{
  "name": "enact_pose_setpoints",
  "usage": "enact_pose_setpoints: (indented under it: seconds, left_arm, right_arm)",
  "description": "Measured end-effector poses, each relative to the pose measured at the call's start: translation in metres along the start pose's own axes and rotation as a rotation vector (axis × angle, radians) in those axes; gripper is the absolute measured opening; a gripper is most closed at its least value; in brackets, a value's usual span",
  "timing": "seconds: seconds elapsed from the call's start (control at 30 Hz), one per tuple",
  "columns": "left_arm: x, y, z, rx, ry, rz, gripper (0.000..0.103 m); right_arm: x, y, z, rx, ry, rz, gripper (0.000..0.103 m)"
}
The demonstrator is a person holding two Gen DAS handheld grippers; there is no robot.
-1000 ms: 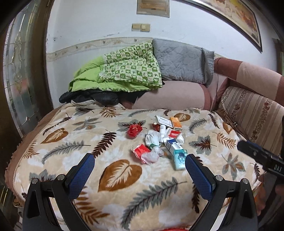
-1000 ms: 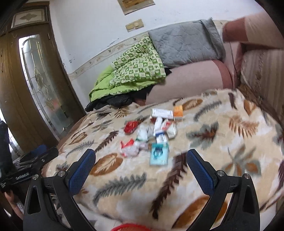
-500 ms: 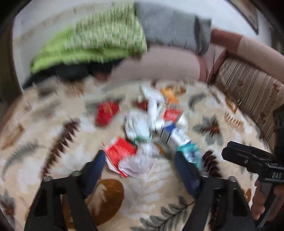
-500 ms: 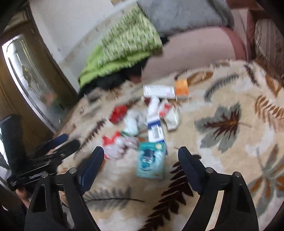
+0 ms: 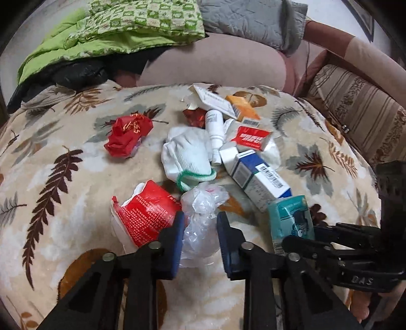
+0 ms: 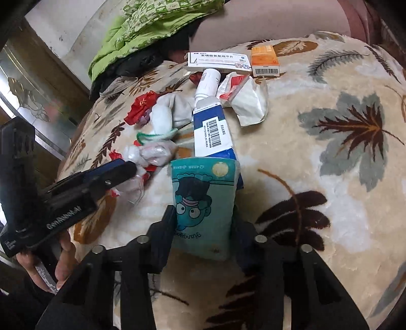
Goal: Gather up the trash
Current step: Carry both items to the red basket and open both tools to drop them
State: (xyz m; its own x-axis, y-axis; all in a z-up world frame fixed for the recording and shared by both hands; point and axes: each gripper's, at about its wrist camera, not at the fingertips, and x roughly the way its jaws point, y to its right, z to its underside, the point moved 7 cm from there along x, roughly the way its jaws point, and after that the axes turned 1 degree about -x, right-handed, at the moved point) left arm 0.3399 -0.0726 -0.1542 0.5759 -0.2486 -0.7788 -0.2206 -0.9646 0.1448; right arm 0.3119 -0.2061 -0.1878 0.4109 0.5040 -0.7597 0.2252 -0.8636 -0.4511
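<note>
Trash lies in a pile on the leaf-patterned blanket (image 5: 76, 228). My left gripper (image 5: 200, 238) is shut on a crumpled clear plastic bag (image 5: 203, 210), beside a red wrapper (image 5: 147, 210). My right gripper (image 6: 203, 228) is shut on a teal tissue pack with a cartoon face (image 6: 203, 203); the pack also shows in the left wrist view (image 5: 289, 218). Beyond lie a blue-and-white box (image 5: 256, 175), a white glove (image 5: 187, 154), a white bottle (image 5: 215, 129), a crumpled red wrapper (image 5: 127, 134), a red-and-white packet (image 5: 253, 137), an orange box (image 5: 243, 106) and a long white box (image 6: 218, 62).
A green quilt (image 5: 114, 28) and a grey cushion (image 5: 253, 20) are heaped on the sofa back behind the blanket. A striped sofa arm (image 5: 360, 106) runs along the right. A glass door (image 6: 30, 101) stands to the left.
Both grippers moved forward and down to the pile and closed: the left on the clear plastic bag, the right on the teal tissue pack. Both were wide open a second ago.
</note>
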Motion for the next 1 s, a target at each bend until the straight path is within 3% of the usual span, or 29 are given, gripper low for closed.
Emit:
enact_pose_setpoints:
  seconds: [0.13,0.37,0.53,0.67,0.8,1.0]
  left_arm:
    - [-0.026,0.01,0.001,-0.023,0.022,0.054,0.022]
    - [-0.082,0.025,0.01,-0.057,0.066,0.084,0.019]
    - [-0.152,0.046,0.035,-0.05,0.113,0.127,0.019]
    - [-0.202,0.061,0.07,-0.019,0.152,0.153,0.019]
    - [-0.219,0.056,0.124,-0.05,0.115,0.176,0.019]
    - [-0.195,0.052,0.202,-0.111,-0.06,0.142,0.019]
  right_arm:
    - [-0.025,-0.003,0.001,0.016,0.04,-0.035,0.03]
    - [-0.099,-0.029,0.009,-0.028,0.142,-0.081,0.029]
    - [-0.153,-0.06,0.059,-0.029,0.162,-0.19,0.03]
    - [-0.174,-0.078,0.105,-0.064,0.145,-0.221,0.03]
    - [-0.17,-0.078,0.149,-0.023,0.071,-0.255,0.03]
    - [-0.136,-0.077,0.205,-0.006,-0.086,-0.196,0.03]
